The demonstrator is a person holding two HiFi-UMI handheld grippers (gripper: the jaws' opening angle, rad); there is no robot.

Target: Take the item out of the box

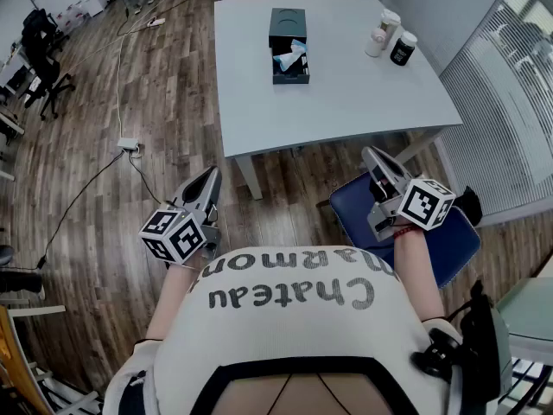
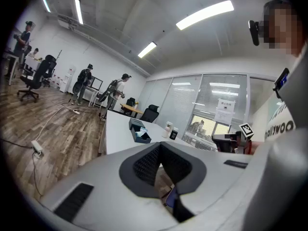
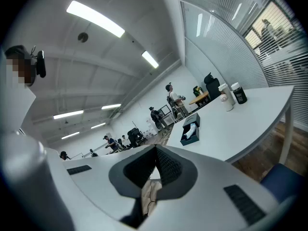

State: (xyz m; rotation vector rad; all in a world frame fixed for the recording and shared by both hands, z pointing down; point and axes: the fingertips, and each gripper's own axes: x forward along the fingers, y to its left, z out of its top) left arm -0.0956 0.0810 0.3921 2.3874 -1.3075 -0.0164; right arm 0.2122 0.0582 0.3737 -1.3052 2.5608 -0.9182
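Observation:
A dark box (image 1: 289, 46) lies open at the far middle of the white table (image 1: 346, 102), with a white and blue item (image 1: 290, 56) sticking out of its near half. Both grippers hang low by the person's body, well short of the table. The left gripper (image 1: 210, 174) is over the wooden floor, shut and empty. The right gripper (image 1: 371, 153) is above a blue chair seat, also shut and empty. The box (image 2: 139, 130) shows far off in the left gripper view, past that gripper's (image 2: 160, 146) jaws. It also shows far off past the right gripper (image 3: 155, 151), box (image 3: 190, 129).
A white cup (image 1: 388, 24), a small bottle (image 1: 376, 42) and a dark jar (image 1: 403, 48) stand at the table's far right. A blue chair (image 1: 436, 245) sits under the right gripper. A power strip (image 1: 128, 144) with cables lies on the floor at left. Blinds line the right wall.

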